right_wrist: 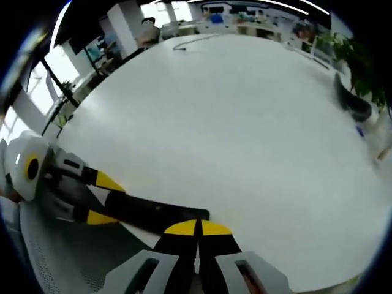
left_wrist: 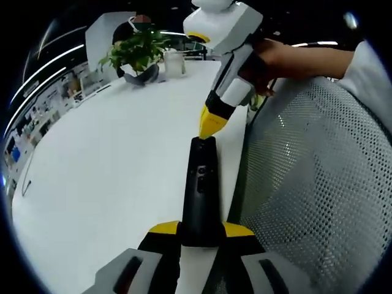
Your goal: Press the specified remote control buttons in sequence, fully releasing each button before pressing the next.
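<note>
Table [left_wrist: 110, 159]: a broad white top running from the lower left of the left gripper view up to the centre, giving a bare, bright ground on which the dark task object reads clearly.
Plant [left_wrist: 138, 52]: a potted green plant at the upper left of the left gripper view, well apart from the work.
Remote control [left_wrist: 202, 196]: black and slim, rising from bottom centre of the left gripper view along the table's right edge; in the right gripper view it lies as a dark bar at lower left [right_wrist: 153, 214]. It seems held out like this so its button face stays turned up and reachable.
Left gripper [left_wrist: 202, 236]: its 2 yellow-tipped jaws are clamped on the near end of the remote control, 1 on each side, steadying it for a press.
Right gripper [left_wrist: 211, 125]: its jaws are brought together into 1 yellow point, holding nothing; that point sits at the far end of the remote control, touching or just above it, I cannot tell which. Closed jaws likely serve as a single pressing fingertip.
Hand [left_wrist: 275, 61]: at upper right, wrapped round the right gripper's white handle, tilting it down and to the left.
Mesh chair back [left_wrist: 306, 184]: grey, along the right side, just beside the table edge.
</note>
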A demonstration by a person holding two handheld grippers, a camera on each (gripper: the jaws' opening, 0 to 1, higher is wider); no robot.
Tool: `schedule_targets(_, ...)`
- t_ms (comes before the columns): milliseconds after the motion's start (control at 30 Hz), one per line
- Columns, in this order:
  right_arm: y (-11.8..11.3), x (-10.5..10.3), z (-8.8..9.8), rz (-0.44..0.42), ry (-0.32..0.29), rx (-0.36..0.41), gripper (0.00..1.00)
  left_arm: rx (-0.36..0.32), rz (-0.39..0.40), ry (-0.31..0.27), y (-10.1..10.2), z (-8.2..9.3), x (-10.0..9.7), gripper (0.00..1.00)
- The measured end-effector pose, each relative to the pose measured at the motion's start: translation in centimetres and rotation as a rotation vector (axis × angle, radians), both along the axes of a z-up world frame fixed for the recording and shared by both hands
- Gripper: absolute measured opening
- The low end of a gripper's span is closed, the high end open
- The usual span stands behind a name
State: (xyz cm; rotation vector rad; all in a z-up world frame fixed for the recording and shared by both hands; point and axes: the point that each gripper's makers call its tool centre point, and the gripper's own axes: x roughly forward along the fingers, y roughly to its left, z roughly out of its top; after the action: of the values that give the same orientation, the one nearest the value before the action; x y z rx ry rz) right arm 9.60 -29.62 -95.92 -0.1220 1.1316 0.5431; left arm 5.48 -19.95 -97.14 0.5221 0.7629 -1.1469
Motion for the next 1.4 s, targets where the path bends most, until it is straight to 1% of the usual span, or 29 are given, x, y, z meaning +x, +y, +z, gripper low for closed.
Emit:
schedule_targets(267, 0.13, -0.03, -0.11, 0.047, -0.025, -0.026, 0.0, -0.002, -0.003, 0.0, 0.02, -0.02, 0.0, 0.24)
schedule_targets(333, 0.22, 0.04, -0.22, 0.129, -0.063, -0.065, 0.0, -0.004, -0.003, 0.0, 0.01, -0.03, 0.02, 0.24)
schedule_targets(433, 0.36, -0.15, -0.3, 0.199, -0.092, -0.115, 0.0, -0.005, -0.004, 0.0, -0.01, -0.01, -0.01, 0.24)
schedule_targets(467, 0.43, -0.2, -0.29, 0.197, -0.088, -0.116, 0.0, -0.005, -0.004, 0.001, -0.01, -0.02, -0.01, 0.24)
schedule_targets(567, 0.35, -0.05, -0.45, 0.159, -0.018, -0.121, 0.0, -0.005, -0.002, 0.001, -0.02, -0.04, -0.03, 0.24)
schedule_targets(633, 0.31, 0.07, -0.51, 0.159, 0.01, -0.122, 0.0, -0.006, -0.003, 0.0, -0.05, -0.04, -0.05, 0.24)
schedule_targets(700, 0.28, 0.03, -0.55, 0.089, 0.055, -0.087, 0.0, -0.006, -0.004, -0.001, -0.06, -0.04, -0.05, 0.24)
schedule_targets(733, 0.22, 0.13, -0.56, 0.016, 0.068, -0.038, 0.0, -0.006, -0.003, -0.001, -0.06, -0.04, -0.05, 0.24)
schedule_targets(767, 0.19, 0.22, -0.51, -0.028, 0.069, 0.0, 0.0, -0.007, -0.003, 0.0, -0.05, -0.04, -0.05, 0.24)
schedule_targets(800, 0.05, 0.32, -0.43, -0.103, 0.057, 0.079, 0.0, -0.007, -0.002, -0.001, -0.03, -0.03, -0.04, 0.24)
schedule_targets(833, 0.01, 0.38, -0.37, -0.135, 0.052, 0.13, 0.0, -0.007, -0.001, 0.0, -0.02, -0.01, -0.05, 0.24)
schedule_targets(867, -0.12, 0.18, -0.3, -0.18, 0.1, 0.172, 0.0, -0.007, -0.001, 0.0, -0.01, 0.0, -0.05, 0.24)
schedule_targets(900, -0.14, 0.22, -0.34, -0.208, 0.128, 0.184, 0.0, -0.006, -0.001, -0.001, -0.01, 0.01, -0.06, 0.24)
schedule_targets(1033, -0.2, 0.38, -0.34, -0.28, 0.182, 0.242, 0.0, -0.008, -0.002, -0.001, -0.02, 0.0, -0.05, 0.24)
schedule_targets(1067, -0.2, 0.39, -0.22, -0.314, 0.201, 0.274, 0.0, -0.008, -0.003, -0.002, -0.03, 0.02, -0.05, 0.24)
schedule_targets(1167, -0.44, 0.36, -0.22, -0.371, 0.247, 0.324, 0.0, -0.008, -0.005, -0.003, -0.08, 0.0, -0.03, 0.24)
schedule_targets(1200, -0.49, 0.3, -0.2, -0.381, 0.256, 0.333, 0.0, -0.007, -0.005, -0.003, -0.09, 0.02, -0.04, 0.24)
schedule_targets(1300, -0.26, 0.31, 0.16, -0.387, 0.255, 0.359, 0.0, -0.009, -0.005, -0.004, -0.11, 0.02, -0.06, 0.24)
schedule_targets(1400, 0.36, -0.29, 0.05, -0.372, 0.294, 0.365, 0.0, -0.012, -0.008, -0.005, -0.1, -0.04, -0.04, 0.24)
